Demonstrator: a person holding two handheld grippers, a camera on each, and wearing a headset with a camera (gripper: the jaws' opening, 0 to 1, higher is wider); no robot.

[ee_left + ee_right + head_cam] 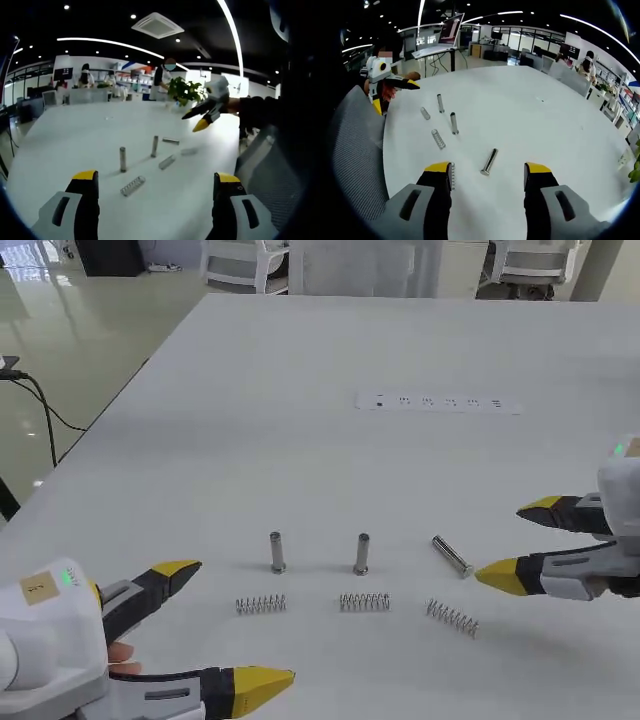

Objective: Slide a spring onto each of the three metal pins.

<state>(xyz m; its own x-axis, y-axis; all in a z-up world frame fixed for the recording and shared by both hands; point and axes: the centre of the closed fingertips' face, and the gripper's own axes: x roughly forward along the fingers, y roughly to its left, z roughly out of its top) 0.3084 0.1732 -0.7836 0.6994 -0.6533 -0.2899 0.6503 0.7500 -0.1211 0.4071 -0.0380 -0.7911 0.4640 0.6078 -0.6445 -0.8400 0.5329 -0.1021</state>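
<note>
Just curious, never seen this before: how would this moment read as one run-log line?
pins: two upright, one lying | springs: three loose on table, none fitted | left gripper: open | right gripper: open

Table [300, 390]: plain white. Pins [277, 552]: silver-grey metal. Springs [261, 605]: silver-grey, coiled banding. Left hand-held gripper [228, 622], right hand-held gripper [510, 543]: white bodies, black jaws, yellow tips. Power strip [440, 402]: white. Floor [80, 320]: pale beige.

Head view looks forward and down on the table [300, 440] from its near edge. Both gripper views look low across it from opposite ends. All share the pins [362, 553].
</note>
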